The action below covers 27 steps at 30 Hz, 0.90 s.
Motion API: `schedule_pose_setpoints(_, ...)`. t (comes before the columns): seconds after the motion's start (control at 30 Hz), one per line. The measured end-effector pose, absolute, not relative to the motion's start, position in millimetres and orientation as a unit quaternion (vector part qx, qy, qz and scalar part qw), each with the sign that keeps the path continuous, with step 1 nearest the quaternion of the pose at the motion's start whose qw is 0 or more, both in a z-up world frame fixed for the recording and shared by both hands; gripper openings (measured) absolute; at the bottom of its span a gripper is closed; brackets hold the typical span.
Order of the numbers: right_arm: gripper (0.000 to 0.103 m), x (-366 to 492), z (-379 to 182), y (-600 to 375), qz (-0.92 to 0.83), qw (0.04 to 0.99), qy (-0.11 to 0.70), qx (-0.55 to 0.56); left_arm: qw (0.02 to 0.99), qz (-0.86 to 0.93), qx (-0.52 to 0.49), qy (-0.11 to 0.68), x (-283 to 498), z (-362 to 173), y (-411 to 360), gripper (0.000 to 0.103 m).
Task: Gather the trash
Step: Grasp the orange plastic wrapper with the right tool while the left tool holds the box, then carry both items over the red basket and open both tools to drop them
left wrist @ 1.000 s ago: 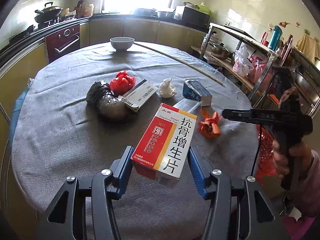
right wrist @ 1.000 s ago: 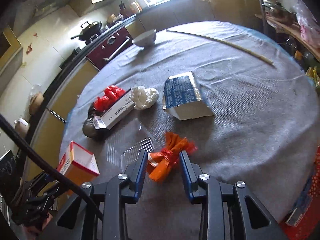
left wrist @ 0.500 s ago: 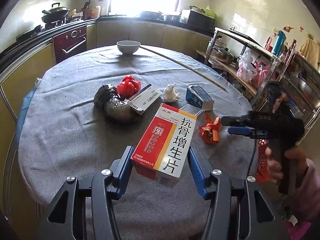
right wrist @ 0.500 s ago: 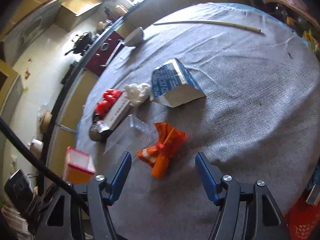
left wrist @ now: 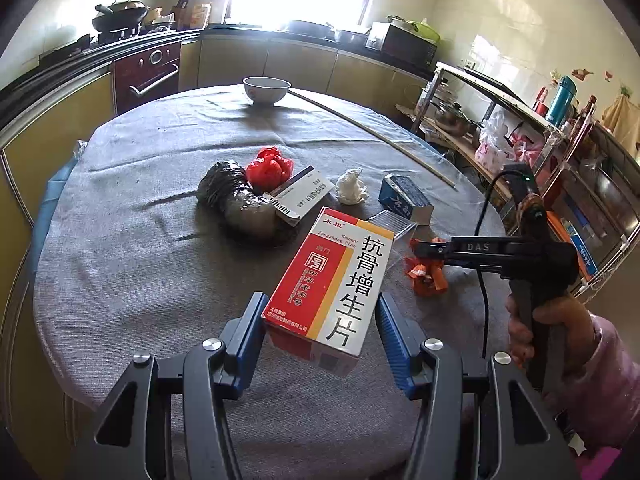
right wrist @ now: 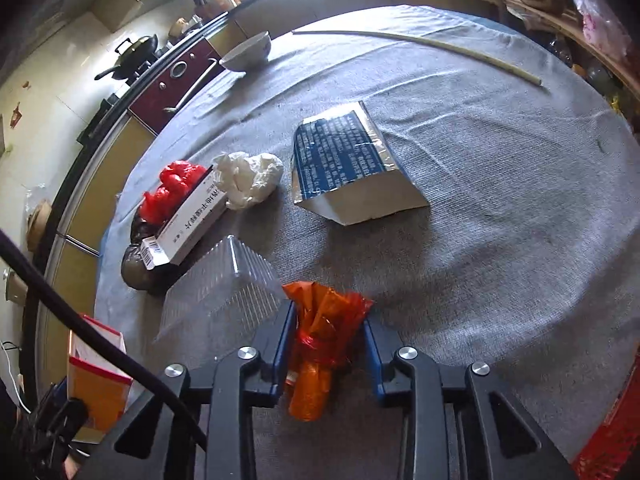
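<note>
My left gripper (left wrist: 320,312) is shut on a red and white medicine box (left wrist: 336,280), held tilted above the round grey table (left wrist: 120,248). My right gripper (right wrist: 326,320) is shut on an orange plastic wrapper (right wrist: 320,332) that lies on the cloth; its blue pads press both sides. In the left wrist view the right gripper (left wrist: 416,248) reaches in from the right, over the same orange wrapper (left wrist: 426,276), with a hand on its grip.
Trash lies mid-table: a clear plastic tray (right wrist: 224,292), a blue carton (right wrist: 344,164), a crumpled white tissue (right wrist: 248,176), a narrow white box (right wrist: 192,220), a red bag (right wrist: 172,188) and a dark bag (left wrist: 236,200). At the far edge are a bowl (left wrist: 266,90) and a long stick (right wrist: 420,46).
The right gripper opened wide above the orange wrapper, dropped around it and shut on it. The left gripper kept hold of the medicine box and barely moved.
</note>
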State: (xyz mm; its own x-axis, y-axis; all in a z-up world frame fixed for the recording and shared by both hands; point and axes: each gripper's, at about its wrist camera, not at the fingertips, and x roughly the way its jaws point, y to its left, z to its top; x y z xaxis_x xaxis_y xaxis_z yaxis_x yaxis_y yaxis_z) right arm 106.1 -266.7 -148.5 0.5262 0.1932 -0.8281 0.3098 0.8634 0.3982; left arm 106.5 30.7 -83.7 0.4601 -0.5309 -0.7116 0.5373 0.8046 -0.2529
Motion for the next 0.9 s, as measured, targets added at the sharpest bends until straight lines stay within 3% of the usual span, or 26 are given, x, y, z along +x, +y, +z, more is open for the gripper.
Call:
schedule_pose_setpoints(0.43,0.030,24,-99,-319,-0.036,0.876,0.383,0.291,0.845,-0.368,0.041,0.386,76,-56,-21,0.056)
schedule_pose_setpoints(0.9,0.030,-121,-88,-439,-0.138,0.869,0.308,0.361,0.786,-0.494,0.118,0.354,31,-36,-168,0.056)
